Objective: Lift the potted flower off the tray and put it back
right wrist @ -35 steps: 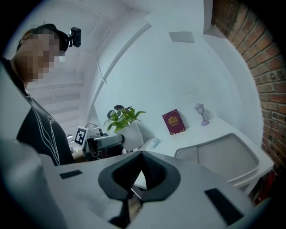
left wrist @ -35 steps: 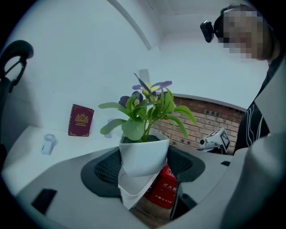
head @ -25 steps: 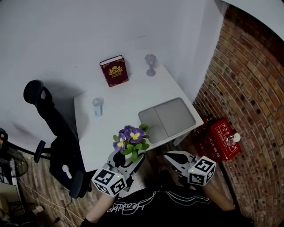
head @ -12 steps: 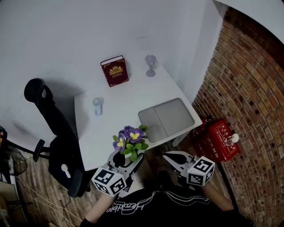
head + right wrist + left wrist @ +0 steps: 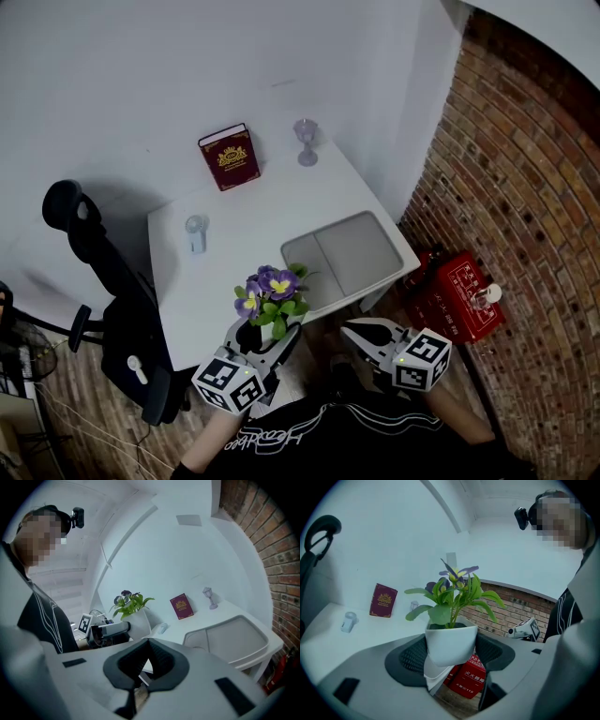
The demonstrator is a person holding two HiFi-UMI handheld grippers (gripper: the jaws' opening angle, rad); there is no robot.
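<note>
Left gripper (image 5: 270,345): clenched on white pot of potted flower (image 5: 451,639), held in air off near edge of table (image 5: 244,220) — clear of bare grey tray (image 5: 342,258). Judged lift done, return left. Right gripper (image 5: 146,654): pinched shut, empty. Noted red book (image 5: 228,157), goblet (image 5: 306,141) on white top; brick wall (image 5: 525,187) alongside.

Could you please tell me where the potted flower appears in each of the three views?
Head view: potted flower low, left of centre.
Left gripper view: dead centre, held in the left gripper.
Right gripper view: left of centre.
Shared landmark: the upright red book, seen in all three.
</note>
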